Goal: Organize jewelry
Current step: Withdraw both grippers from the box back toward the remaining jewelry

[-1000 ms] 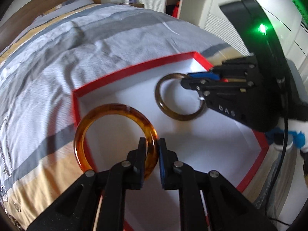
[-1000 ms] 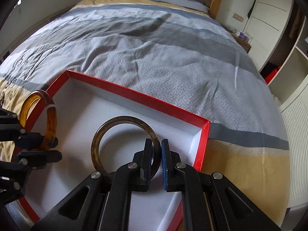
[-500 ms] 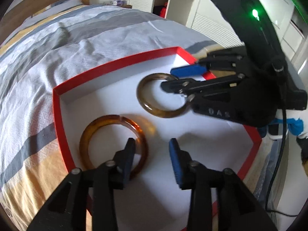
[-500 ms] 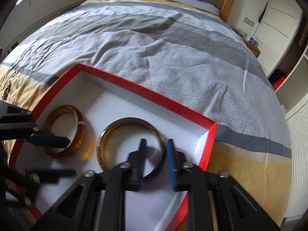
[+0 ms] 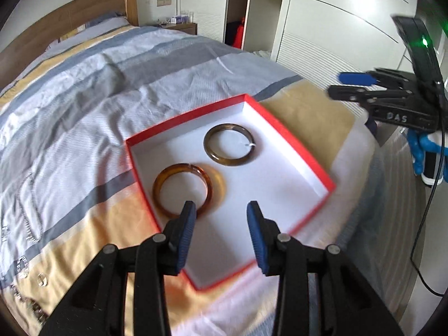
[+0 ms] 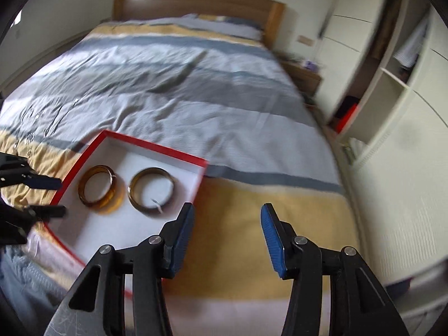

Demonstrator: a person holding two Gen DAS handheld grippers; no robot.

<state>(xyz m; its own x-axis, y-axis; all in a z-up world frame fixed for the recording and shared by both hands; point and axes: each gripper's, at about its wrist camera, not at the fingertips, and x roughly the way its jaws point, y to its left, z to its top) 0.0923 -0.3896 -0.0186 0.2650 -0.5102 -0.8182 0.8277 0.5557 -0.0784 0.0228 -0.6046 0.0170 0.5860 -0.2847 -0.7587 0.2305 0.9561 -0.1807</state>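
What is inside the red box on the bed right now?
Two bangles lie flat inside the red box, side by side: an amber bangle and a darker brown bangle with a small white tag. A near corner of the floor is hidden behind the left gripper.

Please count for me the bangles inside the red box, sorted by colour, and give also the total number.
Amber-orange bangle: 1
Dark olive-brown bangle: 1
Total: 2 bangles, both lying flat in the red box, side by side and apart from each other.
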